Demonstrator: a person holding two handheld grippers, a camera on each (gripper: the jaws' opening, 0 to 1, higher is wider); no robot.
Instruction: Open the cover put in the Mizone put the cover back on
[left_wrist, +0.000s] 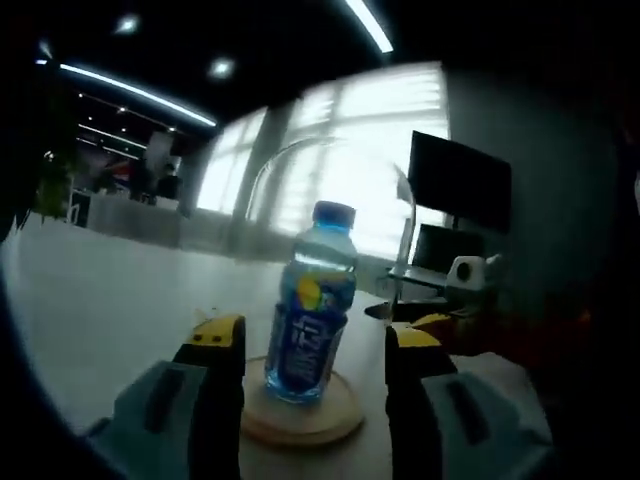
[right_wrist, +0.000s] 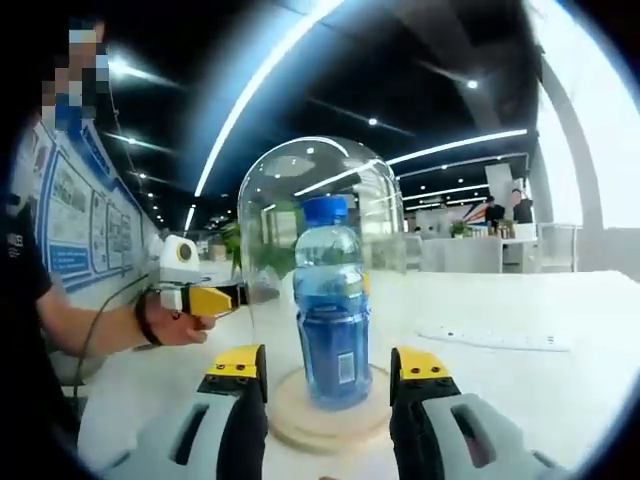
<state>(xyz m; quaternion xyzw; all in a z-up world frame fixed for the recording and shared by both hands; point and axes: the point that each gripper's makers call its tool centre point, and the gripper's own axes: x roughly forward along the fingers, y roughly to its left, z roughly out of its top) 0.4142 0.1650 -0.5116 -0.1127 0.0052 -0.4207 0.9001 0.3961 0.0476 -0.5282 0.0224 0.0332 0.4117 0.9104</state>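
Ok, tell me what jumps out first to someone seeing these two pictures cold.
The clear glass dome cover stands centre frame over a blue-capped Mizone drink bottle on a round pale wooden base. The right gripper has its yellow-tipped jaws spread open either side of the base. To the left, a person's hand holds the left gripper near the dome's side.

1. Left gripper (left_wrist: 314, 345), in the left gripper view: two black jaws with yellow tip caps, mounted on pale grey-blue moulded plastic bodies, each with a dark oval slot.
2. Right gripper (right_wrist: 328, 370), in the right gripper view: same build, black jaws, yellow caps, light grey bodies with dark slots.
3. Person, in the right gripper view: black short sleeve (right_wrist: 20, 275), dark band at the wrist (right_wrist: 143, 320), thin dark cable along the forearm.
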